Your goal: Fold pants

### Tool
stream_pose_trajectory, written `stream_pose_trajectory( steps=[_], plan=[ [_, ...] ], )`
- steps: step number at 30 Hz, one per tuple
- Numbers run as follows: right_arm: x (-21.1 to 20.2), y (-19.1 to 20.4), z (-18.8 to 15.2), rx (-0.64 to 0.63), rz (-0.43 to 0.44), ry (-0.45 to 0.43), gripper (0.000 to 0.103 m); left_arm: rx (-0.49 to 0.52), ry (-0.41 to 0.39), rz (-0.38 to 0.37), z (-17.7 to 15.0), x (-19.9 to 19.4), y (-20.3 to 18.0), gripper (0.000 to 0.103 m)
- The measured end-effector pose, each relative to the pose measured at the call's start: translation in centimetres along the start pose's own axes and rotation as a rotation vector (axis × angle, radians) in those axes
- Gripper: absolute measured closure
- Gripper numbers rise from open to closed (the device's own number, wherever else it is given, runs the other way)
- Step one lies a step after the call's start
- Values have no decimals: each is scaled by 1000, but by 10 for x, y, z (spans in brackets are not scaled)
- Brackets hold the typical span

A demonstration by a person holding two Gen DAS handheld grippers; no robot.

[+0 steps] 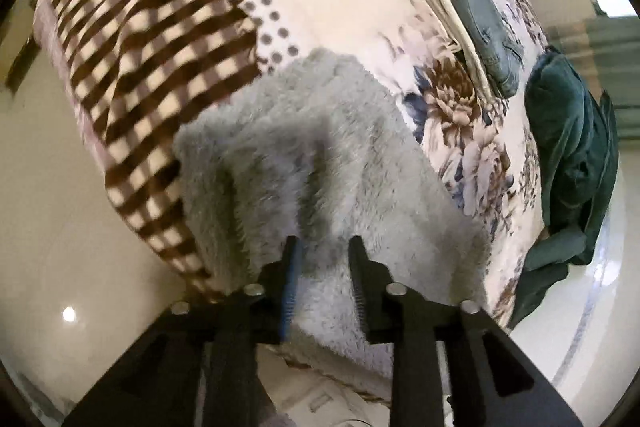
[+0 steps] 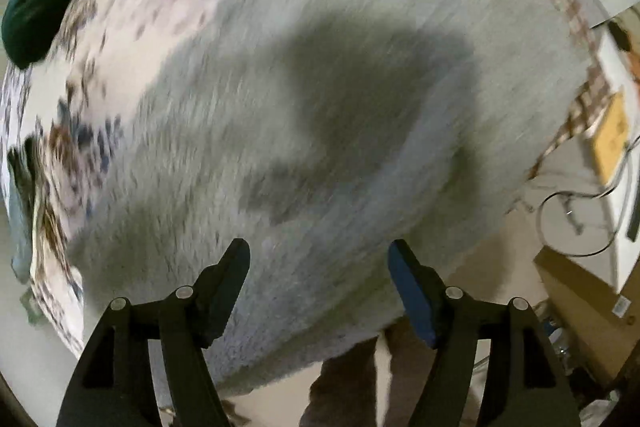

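I've got both grippers over the fluffy grey pants (image 1: 320, 163) lying on the floral bed (image 1: 352, 11). Left gripper (image 1: 322, 247): jaws narrowly parted, fleece between them, not pinched. Right gripper (image 2: 318, 251): jaws wide, empty, straight above the pile. The pants stretch away ahead of both, right hand looks nearer.

A bed (image 1: 340, 27) under floral and checked covers stands on a glossy pale floor (image 1: 52, 227); cardboard boxes (image 2: 592, 291) sit beside it.
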State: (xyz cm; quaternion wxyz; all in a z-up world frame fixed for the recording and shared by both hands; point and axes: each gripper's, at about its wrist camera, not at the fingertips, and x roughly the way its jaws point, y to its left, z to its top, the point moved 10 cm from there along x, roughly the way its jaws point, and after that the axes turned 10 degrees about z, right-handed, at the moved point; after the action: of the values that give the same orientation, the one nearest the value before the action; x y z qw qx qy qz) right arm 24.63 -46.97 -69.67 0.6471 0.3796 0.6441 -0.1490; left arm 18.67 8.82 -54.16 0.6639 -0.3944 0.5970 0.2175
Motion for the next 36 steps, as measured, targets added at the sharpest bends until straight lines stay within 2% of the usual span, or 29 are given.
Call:
stream_pose_trajectory(
  steps=[4,5,6,7,8,9,11,14,19,23,25,26,28,29,30,31,32,36],
  plan=[
    [33,-5,-19,45,2,7,31,-50,1,54,16,41,4,72],
    [36,-7,-22,64,10,-17,48,-60,12,64,17,50,7,72],
    [36,-10,-25,74,7,-41,75,-85,28,64,18,59,11,75],
    [34,-13,-29,79,-5,-55,83,-114,33,21,20,64,11,75],
    [30,-15,-33,87,-4,-72,87,-141,25,-6,21,66,11,92],
    [25,-16,-37,87,-2,-90,91,-160,-1,-7,24,61,15,97],
    [10,-15,-49,51,-7,-111,93,-146,-46,-16,26,47,15,98],
    [-12,-10,-72,-14,-13,-111,94,-117,-107,-13,30,22,21,99],
    [-44,-21,-101,-15,2,-86,94,-131,-112,-4,35,-5,51,99],
    [-51,-39,-93,-15,-25,-60,94,-126,-140,43,43,1,59,100],
    [-37,-34,-83,-34,-24,-1,93,-135,-82,20,41,16,54,100],
    [-28,-28,-83,-37,-27,33,90,-148,-70,-2,39,18,54,99],
    [-23,-28,-84,-6,18,61,76,-143,-34,-12,34,24,49,97],
    [-20,-26,-87,14,54,77,62,-146,-30,-28,33,25,45,88],
    [-16,-25,-91,33,89,94,48,-152,-31,-43,32,25,42,71],
    [-12,-24,-95,47,118,111,42,-160,-35,-62,31,26,38,59],
    [-6,-23,-102,66,146,139,41,-167,-35,-75,31,27,35,39],
    [17,-20,-122,122,191,194,42,-173,-31,-52,33,46,23,37]
  ],
)
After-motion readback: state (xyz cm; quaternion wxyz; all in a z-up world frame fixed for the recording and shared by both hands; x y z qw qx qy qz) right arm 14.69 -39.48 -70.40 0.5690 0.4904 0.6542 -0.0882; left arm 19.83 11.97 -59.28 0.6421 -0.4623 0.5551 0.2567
